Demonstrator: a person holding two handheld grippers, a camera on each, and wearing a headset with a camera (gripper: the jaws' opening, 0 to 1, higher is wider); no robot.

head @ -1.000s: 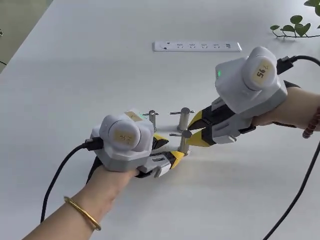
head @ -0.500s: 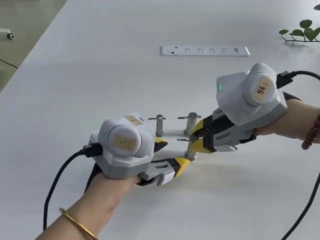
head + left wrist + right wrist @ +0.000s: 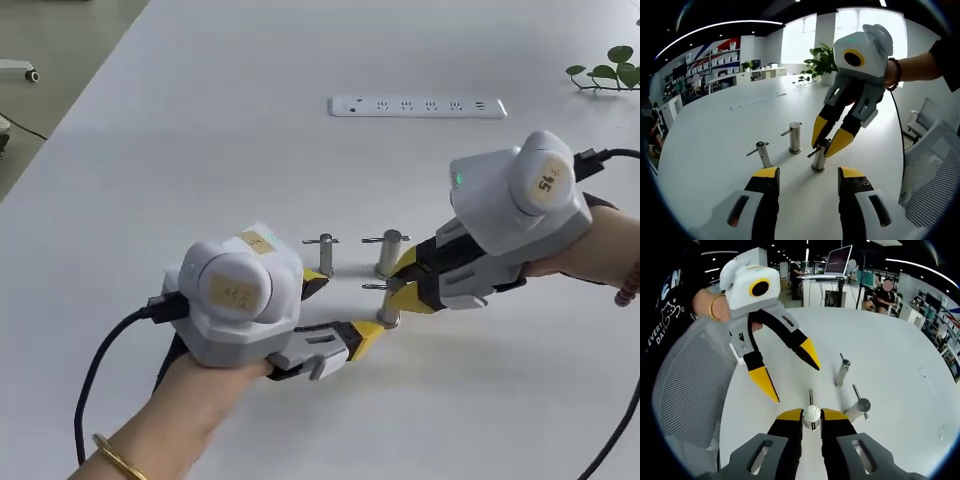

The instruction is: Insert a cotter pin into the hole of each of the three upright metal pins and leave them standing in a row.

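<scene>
Right gripper point(image 3: 811, 413) jaws clamped on head of nearest metal pin point(image 3: 819, 160); left gripper point(image 3: 805, 173) jaws apart, empty, just before it; other two pins point(image 3: 795, 138) upright, cotter pins point(image 3: 786, 132) through

A long white worktop point(image 3: 250, 120) carries a white power strip point(image 3: 418, 106) at its far side, with a leafy plant point(image 3: 610, 70) at the corner. Grey floor point(image 3: 60, 50) lies beyond the edge. Around it are bright windows point(image 3: 860, 25), wall shelves point(image 3: 715, 57), a curved ceiling light point(image 3: 715, 27), a mesh chair point(image 3: 932, 165) and a monitor point(image 3: 838, 260).
</scene>
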